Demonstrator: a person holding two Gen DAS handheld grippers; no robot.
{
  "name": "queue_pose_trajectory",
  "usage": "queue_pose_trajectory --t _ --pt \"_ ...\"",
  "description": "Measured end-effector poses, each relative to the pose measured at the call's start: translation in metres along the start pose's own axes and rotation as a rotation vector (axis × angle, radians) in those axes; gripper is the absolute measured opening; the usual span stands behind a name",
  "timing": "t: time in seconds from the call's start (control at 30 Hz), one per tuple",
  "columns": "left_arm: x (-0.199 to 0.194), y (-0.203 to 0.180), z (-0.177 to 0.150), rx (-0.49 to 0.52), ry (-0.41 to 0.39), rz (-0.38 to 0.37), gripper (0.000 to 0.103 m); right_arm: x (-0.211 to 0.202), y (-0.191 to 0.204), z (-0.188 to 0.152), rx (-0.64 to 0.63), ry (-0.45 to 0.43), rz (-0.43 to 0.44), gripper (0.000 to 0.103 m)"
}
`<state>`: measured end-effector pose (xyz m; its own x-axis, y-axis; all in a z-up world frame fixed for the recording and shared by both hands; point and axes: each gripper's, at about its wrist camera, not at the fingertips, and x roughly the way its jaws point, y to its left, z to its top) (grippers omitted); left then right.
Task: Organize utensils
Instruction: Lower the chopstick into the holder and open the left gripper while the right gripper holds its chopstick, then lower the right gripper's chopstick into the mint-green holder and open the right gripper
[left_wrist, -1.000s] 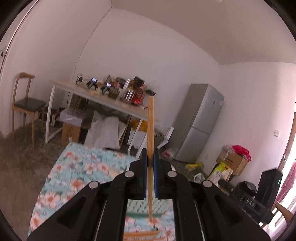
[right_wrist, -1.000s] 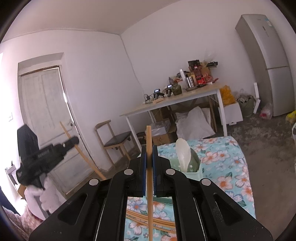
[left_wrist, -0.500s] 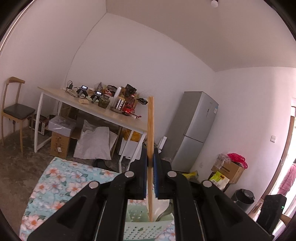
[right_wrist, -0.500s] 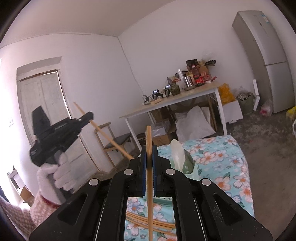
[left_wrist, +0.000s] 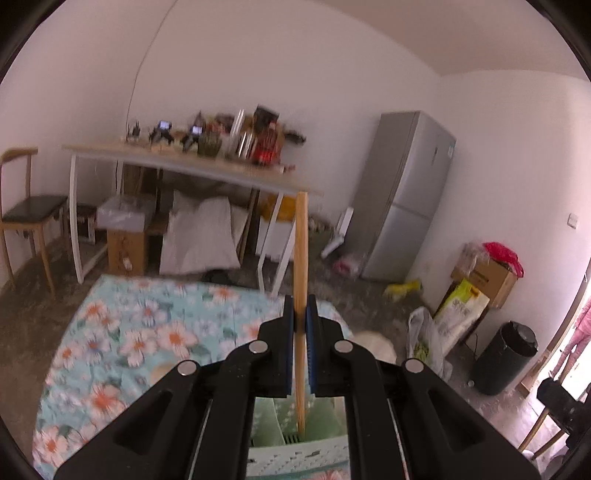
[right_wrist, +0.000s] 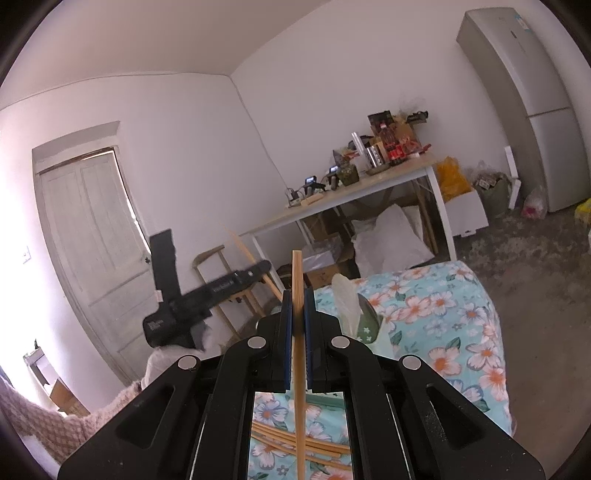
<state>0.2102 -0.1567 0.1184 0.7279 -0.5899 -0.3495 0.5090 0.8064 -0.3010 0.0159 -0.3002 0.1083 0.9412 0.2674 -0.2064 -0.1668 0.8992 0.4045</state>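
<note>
pale wood fills the slot of each gripper: the left gripper (left_wrist: 300, 308) is clenched on a single chopstick (left_wrist: 300, 258), which runs straight up between its blue pads and sticks out well past the fingertips. the stick's lower end dips behind the jaws into a pale green slotted holder (left_wrist: 295, 448) that sits right under them.

the right gripper (right_wrist: 298, 304) is likewise clamped on a second chopstick (right_wrist: 297, 273), upright between its pads. below and behind those jaws, a loose bunch of chopsticks (right_wrist: 314, 448) lies flat on the floral tablecloth (right_wrist: 436, 314). just ahead and to the right of the right fingertips stands a green tissue box (right_wrist: 365, 325) with a white tissue poking up. off to the left of the right jaws, the left gripper (right_wrist: 207, 295) shows, blurred, with its stick angled upward.
</note>
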Motion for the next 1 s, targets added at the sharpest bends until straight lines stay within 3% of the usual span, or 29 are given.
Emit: queue_pose_trajectory --t 0.17,0.4,0.6,0.8,1.0 --pt "0.014 0.007 -0.012 -0.021 0.058 -0.022 0.008 0.0 -0.001 0.0 0.0 0.005 0.01 0.004" --pt "0.0 0.013 -0.017 -0.039 0.045 -0.038 0.043 -0.004 0.002 0.004 0.002 0.003 0.011 0.004" --pt "-0.027 0.018 -0.018 -0.051 0.004 -0.024 0.055 -0.011 0.012 0.009 -0.034 -0.016 -0.012 0.004" --pt "-0.07 0.033 -0.039 -0.046 -0.034 -0.005 0.061 -0.01 0.023 0.025 -0.076 -0.032 -0.017 0.004" --pt "-0.094 0.046 -0.071 -0.032 -0.002 0.023 0.066 -0.004 0.043 0.056 -0.159 -0.1 -0.006 0.004"
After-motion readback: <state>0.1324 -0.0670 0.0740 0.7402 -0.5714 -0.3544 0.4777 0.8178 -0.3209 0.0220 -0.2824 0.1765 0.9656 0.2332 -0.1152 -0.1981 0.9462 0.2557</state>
